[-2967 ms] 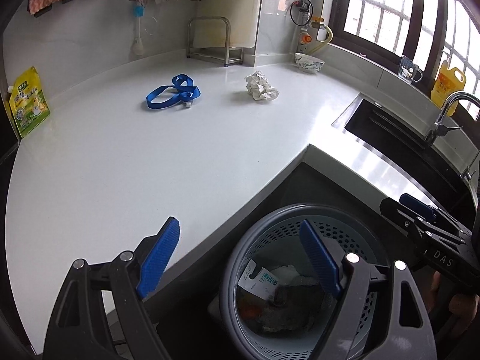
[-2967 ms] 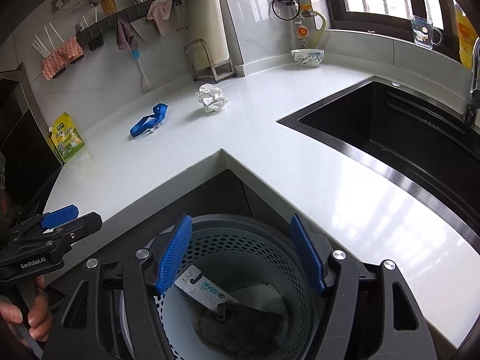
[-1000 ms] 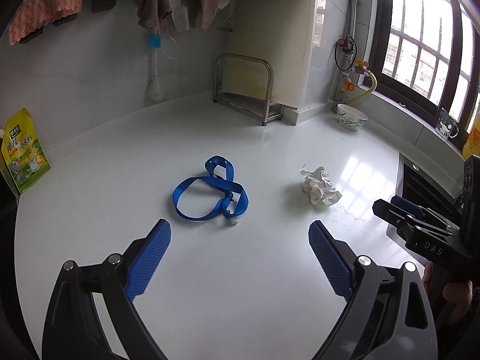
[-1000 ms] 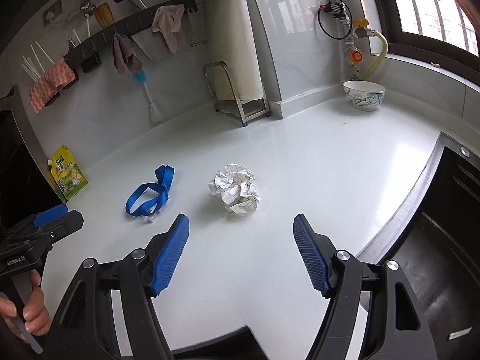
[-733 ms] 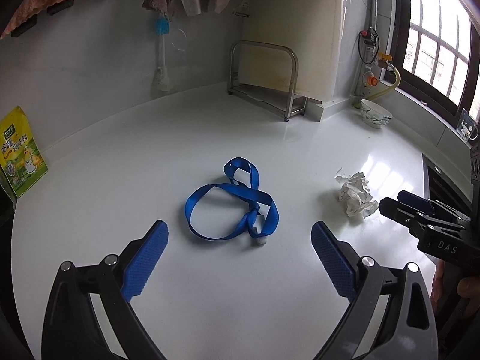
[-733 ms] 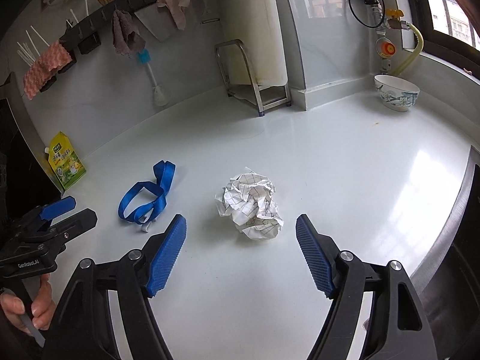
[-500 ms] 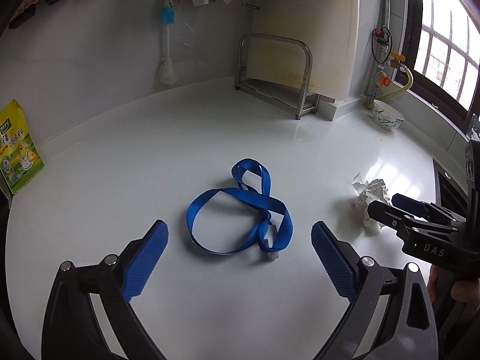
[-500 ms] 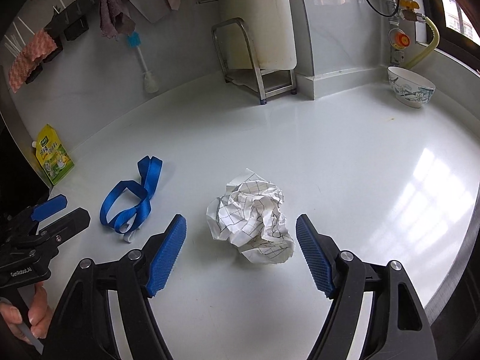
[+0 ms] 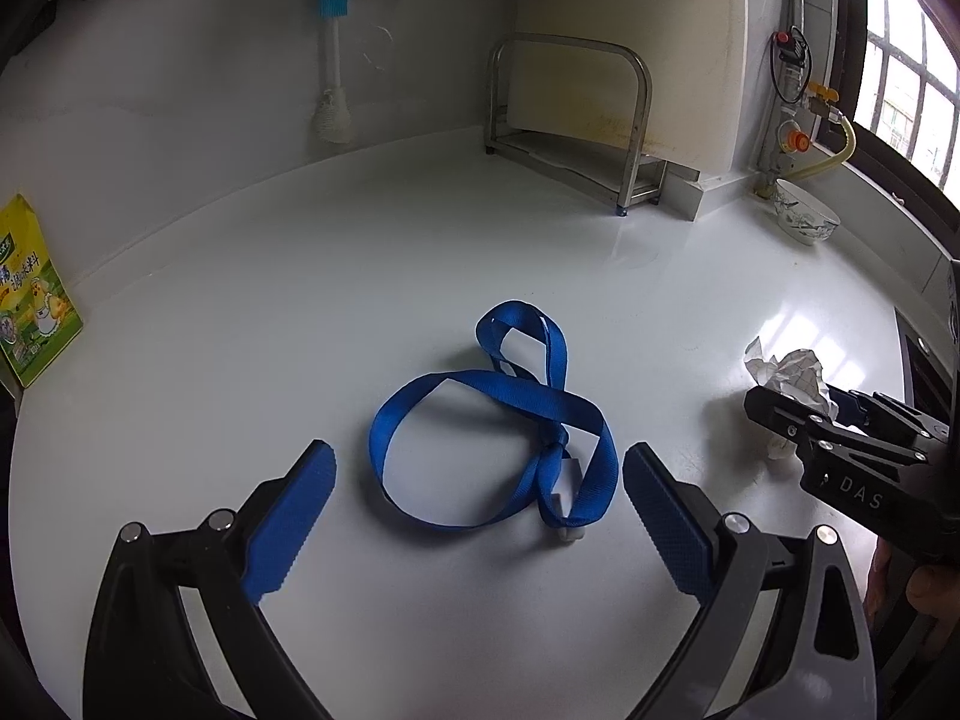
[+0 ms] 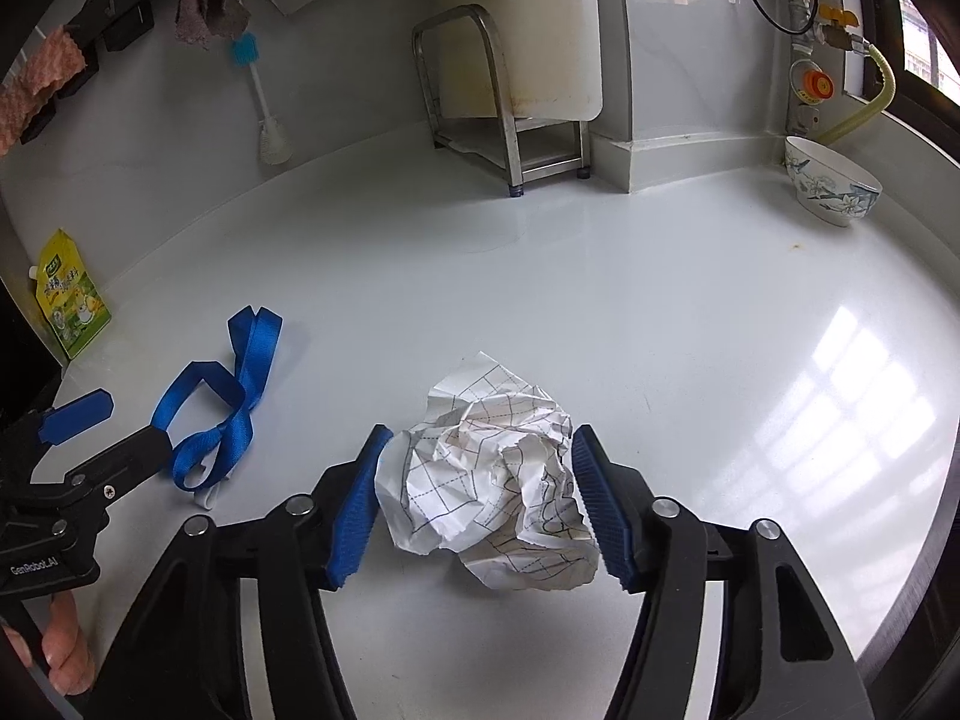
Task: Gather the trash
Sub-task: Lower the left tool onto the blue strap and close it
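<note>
A blue strap (image 9: 510, 420) lies looped on the white counter (image 9: 300, 276), just ahead of and between the pads of my open left gripper (image 9: 477, 516). It also shows in the right wrist view (image 10: 222, 408). A crumpled ball of grid paper (image 10: 492, 480) lies between the blue pads of my open right gripper (image 10: 480, 498); the pads sit close on both sides, whether touching I cannot tell. In the left wrist view the paper (image 9: 786, 372) is partly hidden behind the right gripper (image 9: 798, 420).
A yellow-green pouch (image 9: 30, 306) leans at the left wall. A steel rack (image 10: 498, 114) with a cutting board stands at the back, a bottle brush (image 10: 264, 102) hangs on the wall, and a patterned bowl (image 10: 831, 189) sits at the back right.
Both grippers have moved forward and down over the counter. The left one has closed in on the blue strap, and the right one now has the paper ball between its pads.
</note>
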Motion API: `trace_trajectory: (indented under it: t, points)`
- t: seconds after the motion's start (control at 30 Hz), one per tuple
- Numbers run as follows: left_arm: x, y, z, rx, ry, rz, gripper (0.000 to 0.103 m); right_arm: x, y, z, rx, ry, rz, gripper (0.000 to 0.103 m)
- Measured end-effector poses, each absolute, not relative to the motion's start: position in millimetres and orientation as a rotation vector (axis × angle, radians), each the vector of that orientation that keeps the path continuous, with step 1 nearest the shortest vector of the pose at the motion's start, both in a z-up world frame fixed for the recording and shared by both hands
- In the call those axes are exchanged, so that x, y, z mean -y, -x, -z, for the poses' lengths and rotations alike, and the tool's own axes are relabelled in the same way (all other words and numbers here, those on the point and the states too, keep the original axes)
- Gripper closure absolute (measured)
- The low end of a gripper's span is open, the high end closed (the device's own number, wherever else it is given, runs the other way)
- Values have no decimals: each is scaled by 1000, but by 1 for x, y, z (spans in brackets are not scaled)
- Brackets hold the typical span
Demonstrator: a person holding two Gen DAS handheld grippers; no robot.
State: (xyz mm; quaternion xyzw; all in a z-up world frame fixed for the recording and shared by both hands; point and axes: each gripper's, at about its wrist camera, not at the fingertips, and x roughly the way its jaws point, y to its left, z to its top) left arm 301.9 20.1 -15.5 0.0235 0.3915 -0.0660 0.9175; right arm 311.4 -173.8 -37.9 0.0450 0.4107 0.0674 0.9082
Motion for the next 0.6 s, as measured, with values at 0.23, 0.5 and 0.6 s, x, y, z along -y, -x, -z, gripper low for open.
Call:
trace_trajectory:
  t: [0.23, 0.5, 0.6]
  points:
    - [-13, -307, 22, -819, -72, 115, 8, 179, -290, 24, -786, -109, -154, 59]
    - [1, -331, 42, -886, -123, 23, 7, 192, -255, 13, -768, -169, -151, 59]
    - [5, -333, 45, -889, -148, 10, 17, 190, -242, 10, -756, -167, -153, 59]
